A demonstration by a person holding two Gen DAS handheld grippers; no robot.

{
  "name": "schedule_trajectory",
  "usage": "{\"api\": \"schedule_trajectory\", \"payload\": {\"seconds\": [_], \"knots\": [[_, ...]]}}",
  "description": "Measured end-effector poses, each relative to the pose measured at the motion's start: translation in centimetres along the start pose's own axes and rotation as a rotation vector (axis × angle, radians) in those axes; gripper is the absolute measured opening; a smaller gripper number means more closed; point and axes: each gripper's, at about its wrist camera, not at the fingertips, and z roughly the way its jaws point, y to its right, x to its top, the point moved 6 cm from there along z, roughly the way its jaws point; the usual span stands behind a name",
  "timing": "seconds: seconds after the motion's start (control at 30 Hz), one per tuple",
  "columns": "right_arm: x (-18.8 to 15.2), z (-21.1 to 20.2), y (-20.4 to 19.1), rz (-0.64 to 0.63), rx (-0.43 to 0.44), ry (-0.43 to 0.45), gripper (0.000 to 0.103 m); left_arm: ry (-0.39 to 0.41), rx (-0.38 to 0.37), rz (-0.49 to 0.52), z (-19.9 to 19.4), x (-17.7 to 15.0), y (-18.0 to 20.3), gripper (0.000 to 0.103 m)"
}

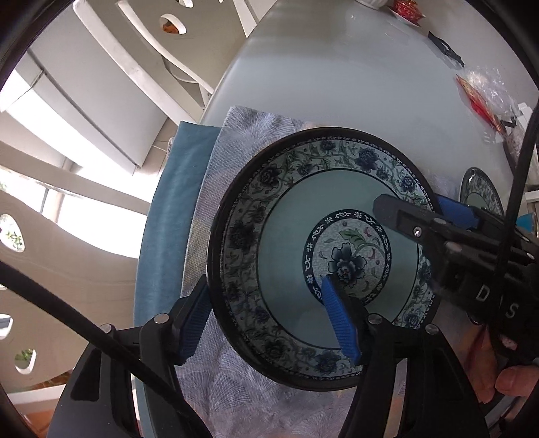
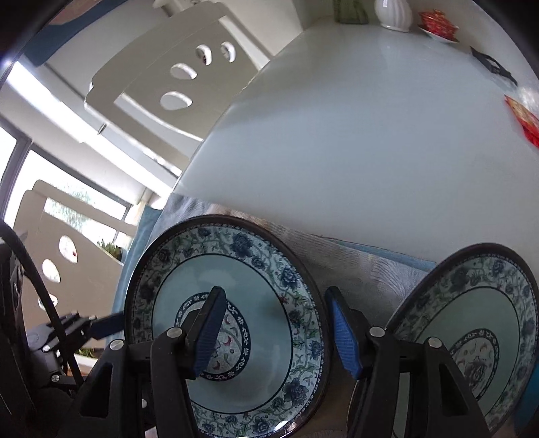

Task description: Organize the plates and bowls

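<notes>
Plates are what both tools are busy with: two matching blue-flowered dishes with dark rims sit on a grey patterned cloth (image 1: pixel 235 145) spread over a blue mat (image 1: pixel 168 215) at the near edge of a pale round table (image 1: pixel 353 77). The larger-looking plate (image 1: pixel 286 242) lies flat on the cloth, and the second plate (image 2: pixel 478 323) rests just beside it on the same cloth, seen at the right of the right wrist view.

The left gripper (image 1: pixel 266 316) straddles the near-left rim of the first plate, one blue pad outside the rim over the cloth and the other over the plate's pale well; its jaws stand apart and the pads do not press the rim. The right gripper (image 2: pixel 279 333) straddles the opposite rim of the same plate, one finger over the centre flower, the other outside the rim between the two plates; its jaws are also apart, gripping nothing. A person's fingers (image 1: pixel 512 380) show at the right gripper's handle.

White chairs (image 2: pixel 175 81) stand beyond the table, and a white vase (image 2: pixel 394 13), a red cup (image 2: pixel 438 22) and red packets (image 2: pixel 525 118) sit at its far side
</notes>
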Motion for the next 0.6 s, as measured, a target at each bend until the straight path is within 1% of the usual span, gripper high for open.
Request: {"api": "schedule_trajectory", "payload": {"seconds": [0.1,0.4,0.6], "knots": [[-0.06,-0.08,-0.21,-0.023,-0.002,-0.013,0.06,-0.002,-0.003,0.0,-0.44,0.69,0.91,0.064],[-0.26,-0.17,-0.21,-0.015,0.014,-0.037,0.061,-0.006,0.004,0.016,-0.56,0.84,0.98,0.064],[-0.48,-0.53,-0.22,-0.022,0.011,-0.049,0.061,-0.007,0.002,0.017,-0.91,0.28,0.46,0.064]]}}
